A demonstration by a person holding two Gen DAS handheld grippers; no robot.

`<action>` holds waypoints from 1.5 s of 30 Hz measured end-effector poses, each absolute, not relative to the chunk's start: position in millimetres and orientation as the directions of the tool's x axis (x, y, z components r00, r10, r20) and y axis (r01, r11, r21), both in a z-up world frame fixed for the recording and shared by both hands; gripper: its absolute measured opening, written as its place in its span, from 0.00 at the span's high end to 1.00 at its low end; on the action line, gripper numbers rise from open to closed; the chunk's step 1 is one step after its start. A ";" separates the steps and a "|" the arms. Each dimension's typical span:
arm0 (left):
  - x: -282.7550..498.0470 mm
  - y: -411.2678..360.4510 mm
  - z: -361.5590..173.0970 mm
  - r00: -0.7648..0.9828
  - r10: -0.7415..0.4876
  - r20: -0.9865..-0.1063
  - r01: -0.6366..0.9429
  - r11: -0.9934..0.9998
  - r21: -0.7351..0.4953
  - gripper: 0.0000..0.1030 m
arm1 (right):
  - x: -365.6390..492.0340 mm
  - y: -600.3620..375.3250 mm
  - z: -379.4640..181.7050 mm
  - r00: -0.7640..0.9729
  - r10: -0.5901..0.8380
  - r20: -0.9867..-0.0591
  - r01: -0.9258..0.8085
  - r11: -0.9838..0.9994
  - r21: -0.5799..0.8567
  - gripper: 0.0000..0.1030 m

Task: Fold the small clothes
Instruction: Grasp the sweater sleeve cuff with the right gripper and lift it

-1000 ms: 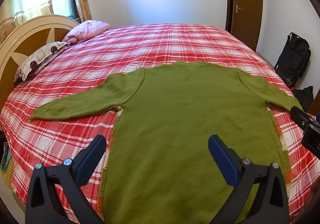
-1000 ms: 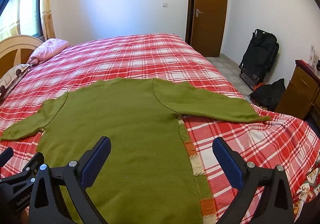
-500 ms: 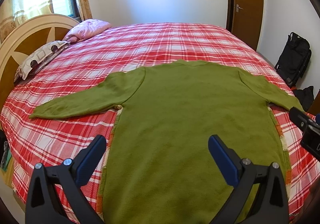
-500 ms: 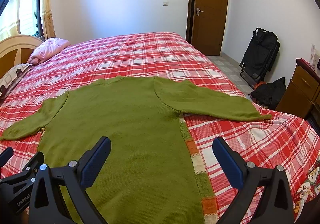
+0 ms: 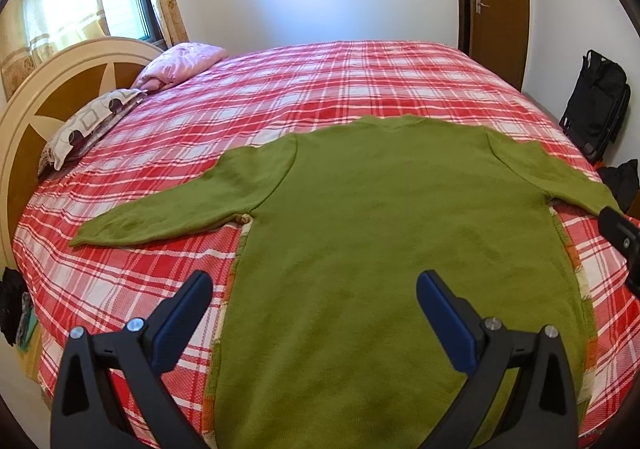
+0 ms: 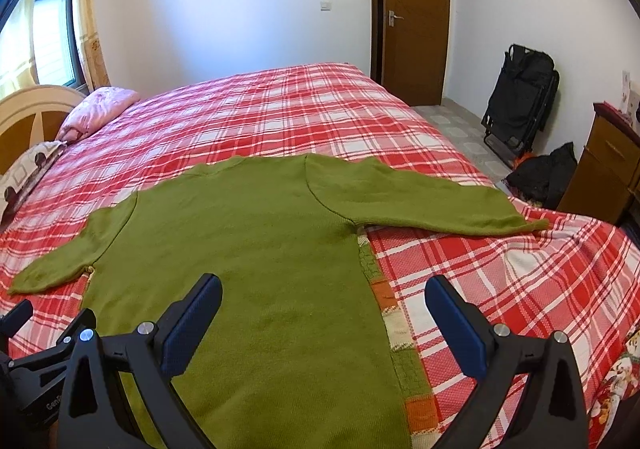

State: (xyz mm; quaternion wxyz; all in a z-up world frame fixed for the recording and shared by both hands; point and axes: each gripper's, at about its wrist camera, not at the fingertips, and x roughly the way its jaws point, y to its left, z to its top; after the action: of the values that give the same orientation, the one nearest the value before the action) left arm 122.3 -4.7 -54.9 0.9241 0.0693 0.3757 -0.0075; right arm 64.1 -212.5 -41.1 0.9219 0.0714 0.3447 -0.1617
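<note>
your left gripper [image 5: 314, 319] and right gripper [image 6: 323, 323] are both spread wide, gripping nothing, hovering over the hem end; green sweater [image 5: 400, 233] lies flat, sleeves out, on the plaid bed [image 5: 320, 89]

Olive-green sweater [image 5: 392, 233] on red-and-white plaid bedspread [image 5: 304, 89]

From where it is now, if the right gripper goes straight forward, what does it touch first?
Probably the green sweater, near its right side edge. The open right gripper points over it, empty. Depth is hard to judge.
</note>
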 end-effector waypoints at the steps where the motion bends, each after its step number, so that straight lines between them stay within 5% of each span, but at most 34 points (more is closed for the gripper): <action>1: 122.3 -5.1 -54.5 0.719 0.038 -0.694 0.067 0.990 0.124 0.00 | 64.3 -214.4 -41.4 0.709 -0.248 -0.660 0.350 0.936 0.024 0.01; 19: 127.4 -17.4 -49.9 0.728 -0.024 -0.685 0.117 0.989 0.090 0.00 | 83.0 -334.1 -51.3 0.662 -0.268 -0.700 0.469 0.877 0.107 0.05; 20: 128.3 -17.0 -50.9 0.725 -0.025 -0.689 0.116 0.990 0.086 0.00 | 86.0 -345.5 -53.4 0.657 -0.264 -0.706 0.477 0.871 0.119 0.15; 21: 129.4 -16.2 -52.3 0.721 -0.027 -0.693 0.115 0.990 0.080 0.00 | 88.1 -357.1 -55.7 0.652 -0.256 -0.714 0.486 0.864 0.134 0.37; 23: 131.1 -15.9 -54.4 0.715 -0.030 -0.698 0.113 0.991 0.074 0.00 | 92.5 -389.6 -61.9 0.641 -0.211 -0.738 0.510 0.835 0.204 0.53; 32: 141.2 -21.3 -65.2 0.694 -0.003 -0.720 0.099 0.991 0.091 0.00 | 81.9 -565.6 -88.7 0.612 -0.138 -0.779 0.702 0.548 0.455 0.52; 45: 161.6 -35.1 -83.2 0.647 0.029 -0.762 0.095 0.988 0.118 0.00 | 94.4 -640.1 -136.0 0.456 -0.152 -0.877 0.840 0.398 0.368 0.51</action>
State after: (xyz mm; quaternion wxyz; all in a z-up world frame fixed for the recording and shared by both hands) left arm 161.6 -35.1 -83.2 0.9046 0.0738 0.4195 -0.0182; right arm 94.4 -640.1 -136.0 0.7355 0.4326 0.3978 -0.3372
